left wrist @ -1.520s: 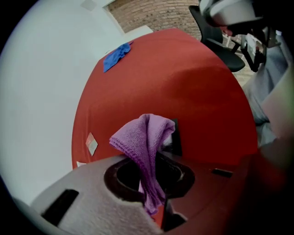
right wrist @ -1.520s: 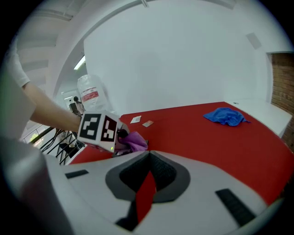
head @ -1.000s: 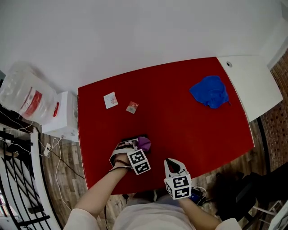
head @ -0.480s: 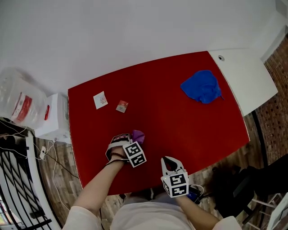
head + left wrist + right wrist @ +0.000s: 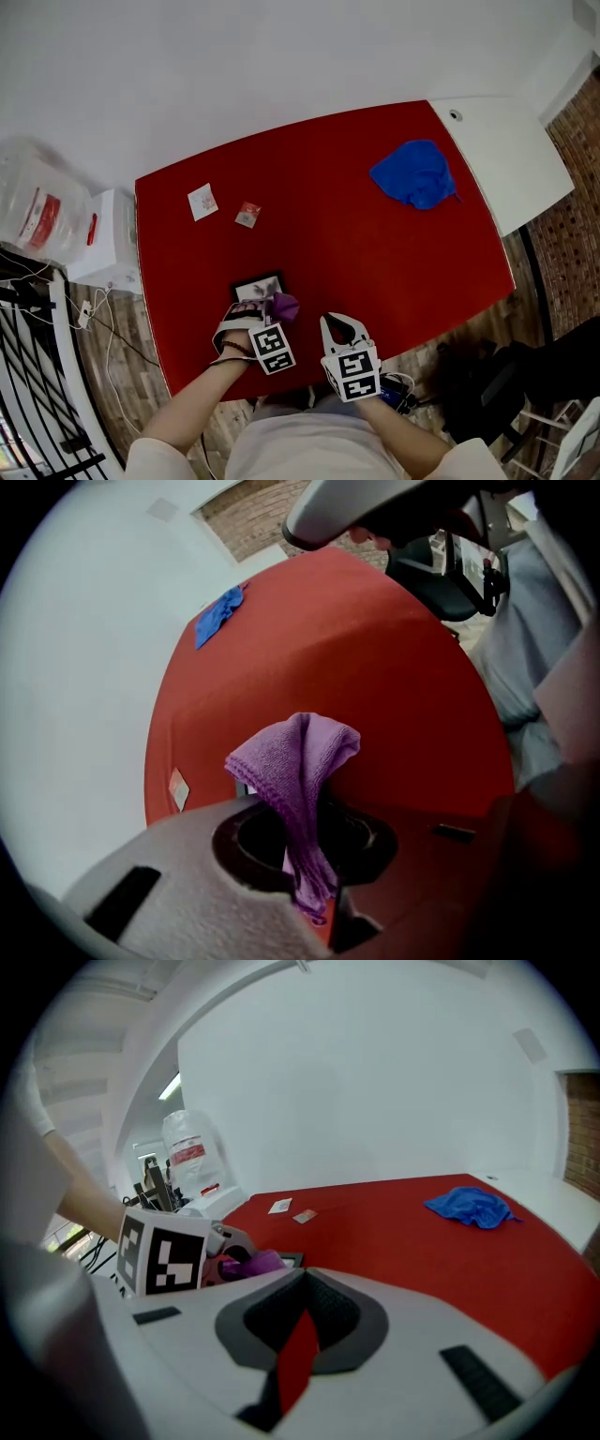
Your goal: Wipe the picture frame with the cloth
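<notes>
Head view: left gripper [image 5: 268,307] holds a purple microfibre cloth [image 5: 284,305] at the near right corner of a small black-rimmed picture frame [image 5: 255,284], flat on the red table [image 5: 375,253]. The right gripper [image 5: 344,323] is just beside, off the frame.
Left gripper view: jaws clamped on the cloth, its fold bunched above them. A crumpled blue cloth [image 5: 217,614] lies far across the table.
Right gripper view: jaws almost together, thin slit, nothing in it.

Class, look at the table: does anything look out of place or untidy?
A blue cloth lies crumpled near the table's far right corner, and two small cards lie loose at far left. Nothing looks spilled.
</notes>
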`<state>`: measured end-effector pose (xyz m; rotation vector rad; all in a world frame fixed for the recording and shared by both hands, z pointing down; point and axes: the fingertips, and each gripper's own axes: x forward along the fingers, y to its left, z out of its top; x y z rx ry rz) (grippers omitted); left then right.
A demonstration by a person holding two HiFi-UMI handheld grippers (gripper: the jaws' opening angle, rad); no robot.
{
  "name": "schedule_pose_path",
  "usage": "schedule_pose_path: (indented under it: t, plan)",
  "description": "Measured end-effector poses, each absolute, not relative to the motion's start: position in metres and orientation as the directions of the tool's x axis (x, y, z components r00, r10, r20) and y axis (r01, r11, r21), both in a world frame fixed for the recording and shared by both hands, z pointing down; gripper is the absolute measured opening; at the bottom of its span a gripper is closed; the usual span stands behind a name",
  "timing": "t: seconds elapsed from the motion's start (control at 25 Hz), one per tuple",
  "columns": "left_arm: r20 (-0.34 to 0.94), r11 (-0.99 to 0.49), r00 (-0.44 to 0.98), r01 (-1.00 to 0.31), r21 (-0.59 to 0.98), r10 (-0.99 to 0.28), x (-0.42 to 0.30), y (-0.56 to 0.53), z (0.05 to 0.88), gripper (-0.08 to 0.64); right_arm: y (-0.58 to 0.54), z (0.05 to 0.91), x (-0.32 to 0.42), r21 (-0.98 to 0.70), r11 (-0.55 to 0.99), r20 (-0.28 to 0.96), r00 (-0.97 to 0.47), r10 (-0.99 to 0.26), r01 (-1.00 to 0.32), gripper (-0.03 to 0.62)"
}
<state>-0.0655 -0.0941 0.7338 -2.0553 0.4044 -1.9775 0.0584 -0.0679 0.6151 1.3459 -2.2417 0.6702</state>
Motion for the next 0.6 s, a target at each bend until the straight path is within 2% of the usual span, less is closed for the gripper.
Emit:
schedule_pose_path:
  t: [0.16, 0.28, 0.48, 0.6]
  plan:
    - [0.905, -0.906, 0.079, -0.118, -0.407, -0.417, -0.068, -0.106, 0.715, 0.054, -0.068, 0.604, 0.044, -0.167, 0.435, 0.573, -0.446, -0.688, -0.885, 0.005]
    - [0.876, -0.872, 0.178, -0.304, -0.385, -0.449, -0.07, -0.106, 0.687, 0.054, -0.064, 0.594, 0.031, -0.167, 0.465, 0.555, -0.473, -0.684, -0.87, 0.005]
    - [0.78, -0.7, 0.338, -0.693, -0.173, -0.527, -0.09, -0.073, 0.639, 0.054, -0.05, 0.567, 0.01, -0.166, 0.522, 0.526, -0.523, -0.671, -0.837, 0.005]
    - [0.685, -0.55, 0.382, -0.834, -0.033, -0.62, -0.105, -0.049, 0.598, 0.054, -0.043, 0.549, 0.003, -0.16, 0.546, 0.509, -0.542, -0.668, -0.823, 0.005]
